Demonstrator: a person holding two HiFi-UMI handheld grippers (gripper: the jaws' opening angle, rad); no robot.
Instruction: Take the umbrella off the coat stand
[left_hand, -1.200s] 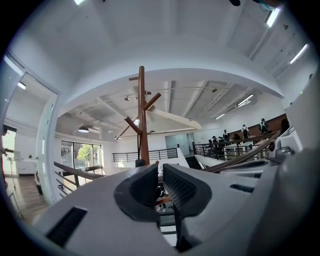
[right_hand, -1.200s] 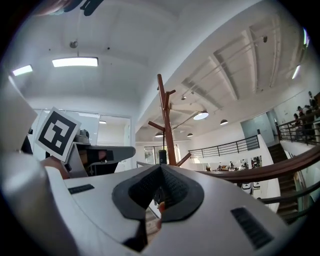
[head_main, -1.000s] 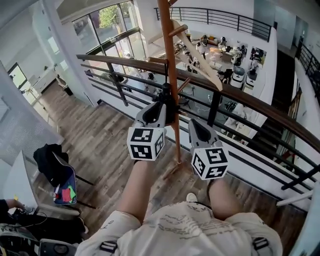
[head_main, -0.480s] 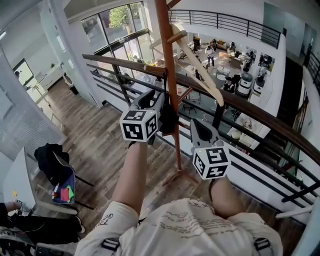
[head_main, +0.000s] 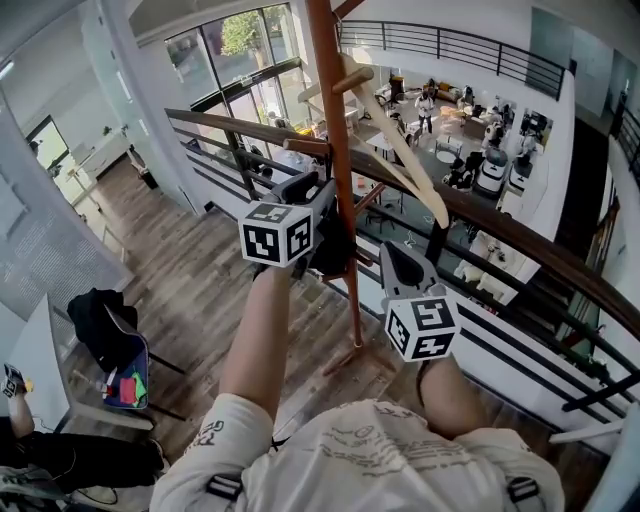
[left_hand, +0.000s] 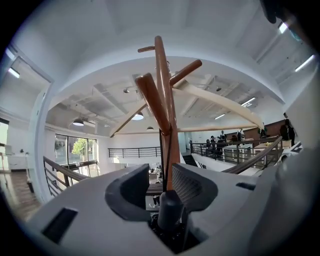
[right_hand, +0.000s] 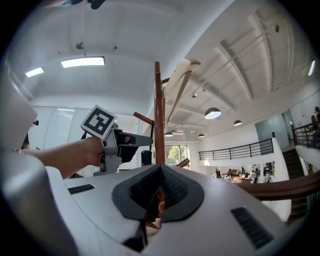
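**2 grippers level at the coat stand, umbrella in the left one's gap**

Both bare forearms reach forward from the person's body toward the brown coat stand (head_main: 338, 120), and both grippers point level. The left forearm (head_main: 255, 350) is stretched out long and carries the left gripper (left_hand: 162, 180) to the near-left side of the pole. The right forearm (head_main: 445, 395) is drawn in closer to the body. It holds the right gripper (head_main: 392, 255) lower in the head view, just right of the pole.

The left gripper's jaws are spreading. They stand wide apart with the dark, rounded end of the umbrella (left_hand: 170, 212) upright between them, near their root. Open space shows on its left side, so the pads do not press on it. A thin black cord (left_hand: 161, 150) runs up from the umbrella along the pole toward a peg (left_hand: 152, 102). In the head view the black umbrella hangs close against the pole, under the left gripper.

The right gripper's jaws are pressed together at their tips and hold nothing. The pole rises straight ahead of them, with the umbrella off to its left.

A pale wooden hanger (head_main: 400, 140) hangs on the stand's far side, above the railing (head_main: 520, 225).
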